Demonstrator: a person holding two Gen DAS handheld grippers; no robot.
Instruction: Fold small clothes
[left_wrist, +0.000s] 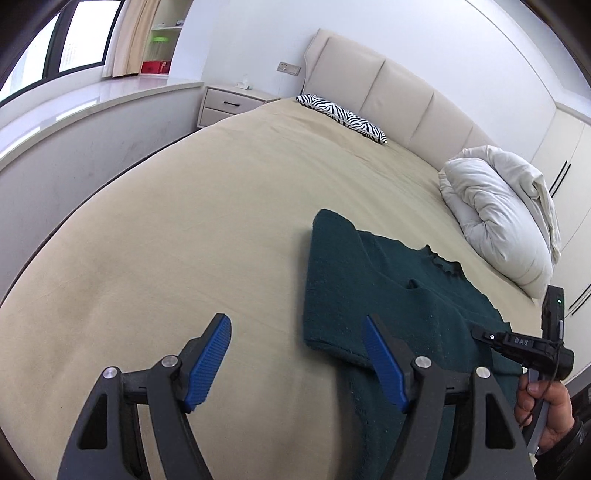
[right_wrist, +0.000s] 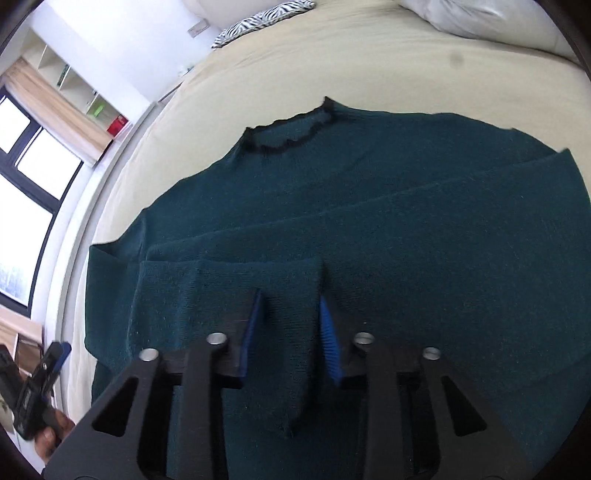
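A dark green sweater (left_wrist: 369, 280) lies flat on the beige bed sheet (left_wrist: 184, 221), its black-trimmed neckline (right_wrist: 291, 133) pointing toward the headboard. In the right wrist view the sweater (right_wrist: 369, 206) fills the frame, with a sleeve (right_wrist: 229, 288) folded across its body. My right gripper (right_wrist: 290, 295) is shut on a raised fold of that sleeve's end, the knit pinched between the blue pads. My left gripper (left_wrist: 295, 321) stands open over the sheet at the sweater's left edge, holding nothing. A hand holds the right gripper (left_wrist: 491, 338) at the far right. The left gripper (right_wrist: 61, 350) shows at the lower left.
A crumpled white duvet (left_wrist: 495, 214) lies at the bed's right side, and a zebra-print cushion (left_wrist: 343, 116) rests by the padded headboard (left_wrist: 388, 92). A nightstand (left_wrist: 229, 105) and a white window ledge (left_wrist: 92, 99) stand left of the bed.
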